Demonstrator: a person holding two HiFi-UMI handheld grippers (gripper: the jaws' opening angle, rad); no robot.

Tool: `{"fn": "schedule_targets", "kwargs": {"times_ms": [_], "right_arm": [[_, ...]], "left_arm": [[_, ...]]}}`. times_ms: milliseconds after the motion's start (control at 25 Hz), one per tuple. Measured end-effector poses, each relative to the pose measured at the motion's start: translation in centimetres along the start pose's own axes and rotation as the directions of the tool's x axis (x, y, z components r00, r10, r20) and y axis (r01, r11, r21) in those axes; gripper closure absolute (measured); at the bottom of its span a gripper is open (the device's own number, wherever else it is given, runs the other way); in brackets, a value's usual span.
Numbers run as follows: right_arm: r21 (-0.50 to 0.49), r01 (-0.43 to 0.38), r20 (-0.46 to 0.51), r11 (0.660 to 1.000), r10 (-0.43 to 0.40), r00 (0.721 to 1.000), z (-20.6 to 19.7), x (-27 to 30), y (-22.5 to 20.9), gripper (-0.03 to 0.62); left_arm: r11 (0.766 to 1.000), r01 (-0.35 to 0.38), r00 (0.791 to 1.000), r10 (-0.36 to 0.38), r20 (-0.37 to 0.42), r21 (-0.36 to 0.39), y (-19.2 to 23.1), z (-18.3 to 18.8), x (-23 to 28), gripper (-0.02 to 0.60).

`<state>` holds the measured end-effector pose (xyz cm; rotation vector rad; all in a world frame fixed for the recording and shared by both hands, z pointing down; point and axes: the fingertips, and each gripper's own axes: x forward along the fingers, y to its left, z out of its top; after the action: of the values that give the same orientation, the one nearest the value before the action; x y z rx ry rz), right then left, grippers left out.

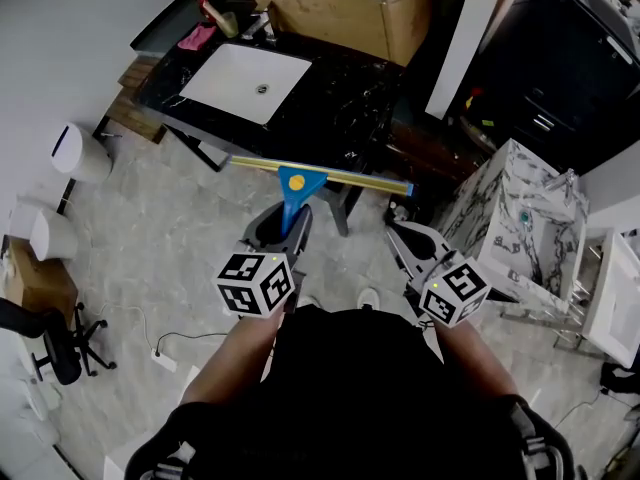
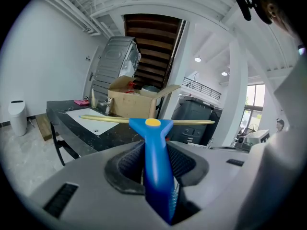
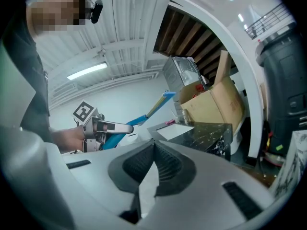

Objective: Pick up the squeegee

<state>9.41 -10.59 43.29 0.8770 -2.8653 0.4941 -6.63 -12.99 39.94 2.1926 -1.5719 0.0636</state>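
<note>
The squeegee (image 1: 293, 186) has a blue handle and a long yellow blade bar, and it is held up in the air in front of the person. My left gripper (image 1: 284, 230) is shut on the blue handle, with the bar lying crosswise beyond its tips. In the left gripper view the squeegee (image 2: 154, 143) runs straight out between the dark pads (image 2: 129, 164). My right gripper (image 1: 412, 240) hangs to the right of it, shut with nothing in it; its pads (image 3: 165, 164) meet at the tip. The right gripper view also shows the squeegee (image 3: 152, 105) held by the left gripper (image 3: 103, 127).
A black marble counter (image 1: 330, 98) with a white sink (image 1: 245, 81) stands ahead, with a cardboard box (image 1: 340, 8) behind it. A marble-patterned cabinet (image 1: 510, 218) is at the right. A white bin (image 1: 75, 150) and an office chair (image 1: 50, 343) stand at the left on the grey floor.
</note>
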Motion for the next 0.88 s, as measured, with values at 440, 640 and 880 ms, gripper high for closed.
{"fn": "schedule_targets", "kwargs": {"times_ms": [440, 640, 880], "right_arm": [[0.002, 0.019, -0.026, 1.000, -0.019, 0.999, -0.6, 2.0, 2.9, 0.586], [0.004, 0.028, -0.029, 1.000, -0.028, 0.999, -1.0, 2.6, 3.5, 0.586], [-0.006, 0.031, -0.037, 1.000, -0.031, 0.999, -1.1, 3.2, 4.5, 0.586]], "left_arm": [[0.999, 0.028, 1.000, -0.028, -0.011, -0.030, 2.7, -0.3, -1.8, 0.439], [0.999, 0.043, 0.999, -0.044, -0.013, -0.034, 3.2, -0.3, -2.3, 0.437], [0.998, 0.044, 0.999, -0.044, -0.018, -0.035, 4.1, -0.4, -3.2, 0.439]]}}
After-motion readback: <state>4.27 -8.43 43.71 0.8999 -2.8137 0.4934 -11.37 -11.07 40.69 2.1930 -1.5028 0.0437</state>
